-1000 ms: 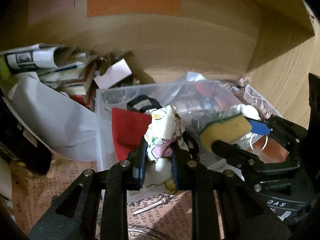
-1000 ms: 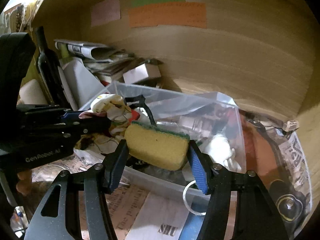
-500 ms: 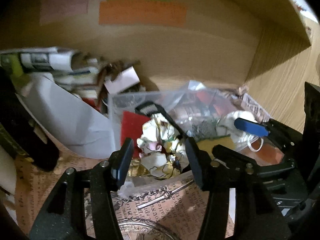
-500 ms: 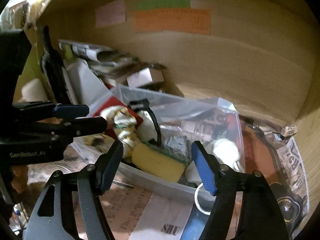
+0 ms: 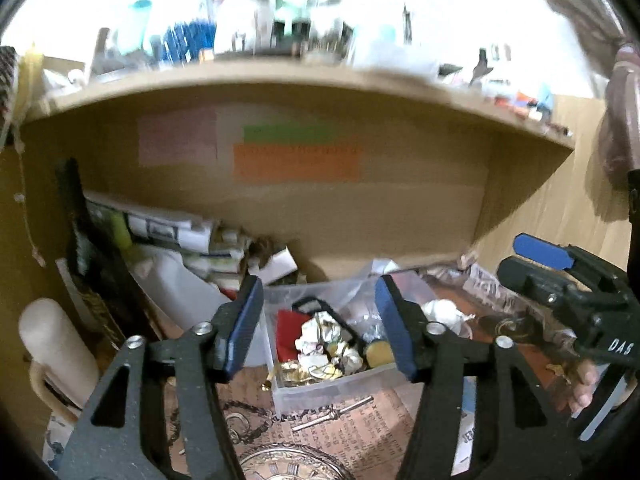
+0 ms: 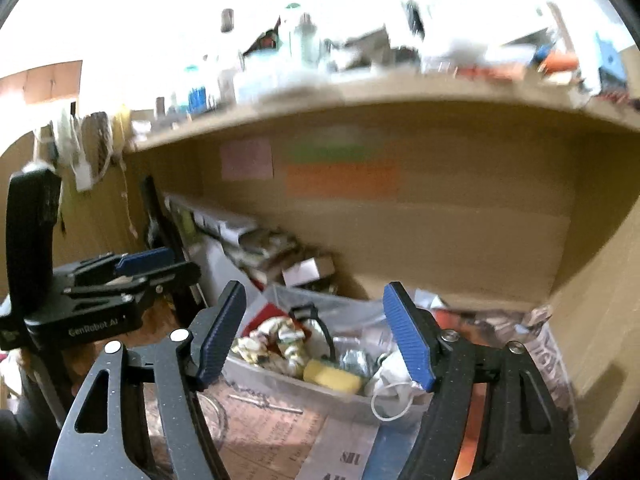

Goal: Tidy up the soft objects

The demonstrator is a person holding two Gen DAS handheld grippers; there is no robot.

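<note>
— Wooden shelf point(image 5: 304, 92) overhead, cluttered, with coloured notes point(image 5: 296, 162) on the back panel below it. What are the jaws doing?

— Left gripper point(image 5: 320, 328): spread wide, holding nothing, touching nothing. Right gripper point(image 6: 316, 336): the same, wide and empty.

— And the soft things?

— Both lie in the clear bin point(image 5: 332, 390). Crumpled cloth point(image 5: 324, 338) sits mid-bin; yellow sponge point(image 6: 331, 376) lies just right of it, near the front wall.

— What changed?

— A second ago each gripper pinched its item above the bin, cloth left, sponge right. Half a second ago both had let go. Now both have pulled back and up, so the bin looks farther off.
</note>
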